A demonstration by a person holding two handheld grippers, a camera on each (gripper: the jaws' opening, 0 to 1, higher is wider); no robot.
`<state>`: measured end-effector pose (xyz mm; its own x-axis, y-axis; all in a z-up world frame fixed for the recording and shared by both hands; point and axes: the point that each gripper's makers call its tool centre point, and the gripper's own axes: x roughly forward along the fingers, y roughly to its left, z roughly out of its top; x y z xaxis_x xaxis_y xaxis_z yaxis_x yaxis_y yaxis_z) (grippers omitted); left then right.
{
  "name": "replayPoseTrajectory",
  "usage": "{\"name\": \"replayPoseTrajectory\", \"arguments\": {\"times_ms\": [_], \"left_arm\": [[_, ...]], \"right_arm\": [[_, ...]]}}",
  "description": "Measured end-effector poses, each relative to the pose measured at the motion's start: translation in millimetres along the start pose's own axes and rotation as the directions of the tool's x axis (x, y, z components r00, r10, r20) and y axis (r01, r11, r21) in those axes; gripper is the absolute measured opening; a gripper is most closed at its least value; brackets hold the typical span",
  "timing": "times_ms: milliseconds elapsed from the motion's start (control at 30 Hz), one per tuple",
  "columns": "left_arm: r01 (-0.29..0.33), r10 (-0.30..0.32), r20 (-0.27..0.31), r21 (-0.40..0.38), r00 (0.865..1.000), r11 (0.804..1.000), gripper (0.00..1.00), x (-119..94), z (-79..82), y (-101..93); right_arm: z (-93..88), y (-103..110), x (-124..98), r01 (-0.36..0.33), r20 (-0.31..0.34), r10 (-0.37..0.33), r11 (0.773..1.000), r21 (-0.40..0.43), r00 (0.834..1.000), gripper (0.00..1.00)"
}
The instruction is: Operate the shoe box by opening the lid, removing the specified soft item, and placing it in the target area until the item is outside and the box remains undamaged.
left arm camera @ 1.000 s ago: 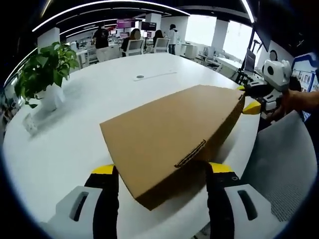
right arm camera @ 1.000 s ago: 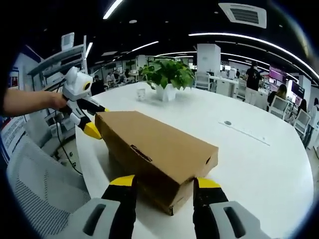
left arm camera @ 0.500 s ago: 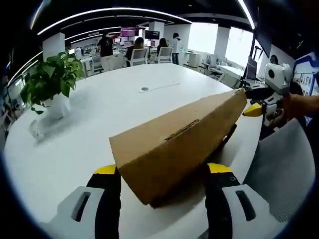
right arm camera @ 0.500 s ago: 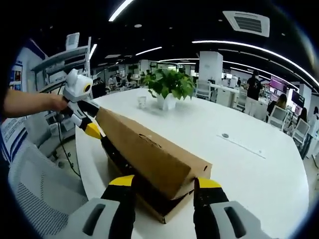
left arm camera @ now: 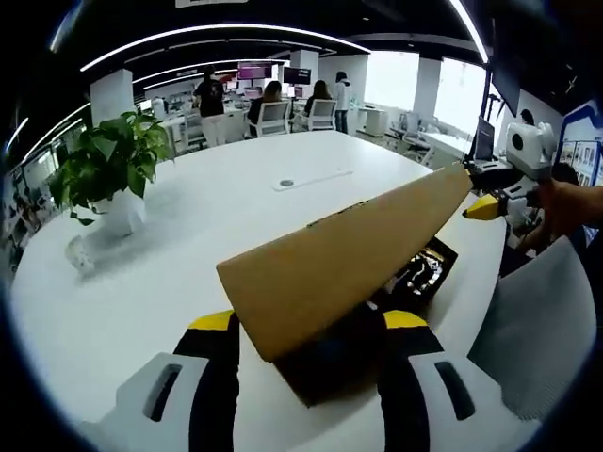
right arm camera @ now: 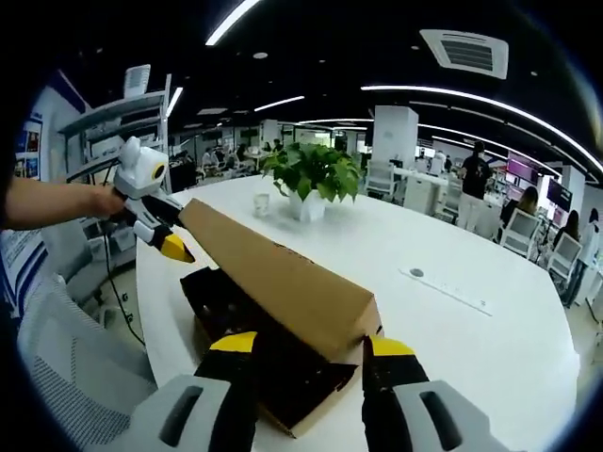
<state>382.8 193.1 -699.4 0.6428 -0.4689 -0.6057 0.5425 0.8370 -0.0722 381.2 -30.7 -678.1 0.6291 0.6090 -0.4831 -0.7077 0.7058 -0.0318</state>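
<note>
I see shoe box point(left arm camera: 377, 292) at frame centre, near table point(left arm camera: 188, 245) edge; lid point(left arm camera: 349, 259) raised, tilted. Left gripper point(left arm camera: 306, 325) and right gripper point(right arm camera: 301, 344) each grasp one lid end. Dark contents visible inside. Open tabletop beyond; potted plant point(left arm camera: 104, 174) upper left, well apart.

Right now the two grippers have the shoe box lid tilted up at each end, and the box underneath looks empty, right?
Not empty. The lid is tilted up between both grippers, but the left gripper view shows dark contents with light markings inside the box.
</note>
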Motion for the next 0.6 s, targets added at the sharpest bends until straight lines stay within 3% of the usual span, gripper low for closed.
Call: {"name": "replayPoseTrajectory", "arguments": {"times_ms": [600], "left_arm": [[-0.073, 0.074, 0.035, -0.005, 0.997, 0.997, 0.35, 1.1, 21.9, 25.2]], "right_arm": [[22.0, -32.3, 8.6, 0.079, 0.026, -0.078, 0.997, -0.025, 0.997, 0.20]]}}
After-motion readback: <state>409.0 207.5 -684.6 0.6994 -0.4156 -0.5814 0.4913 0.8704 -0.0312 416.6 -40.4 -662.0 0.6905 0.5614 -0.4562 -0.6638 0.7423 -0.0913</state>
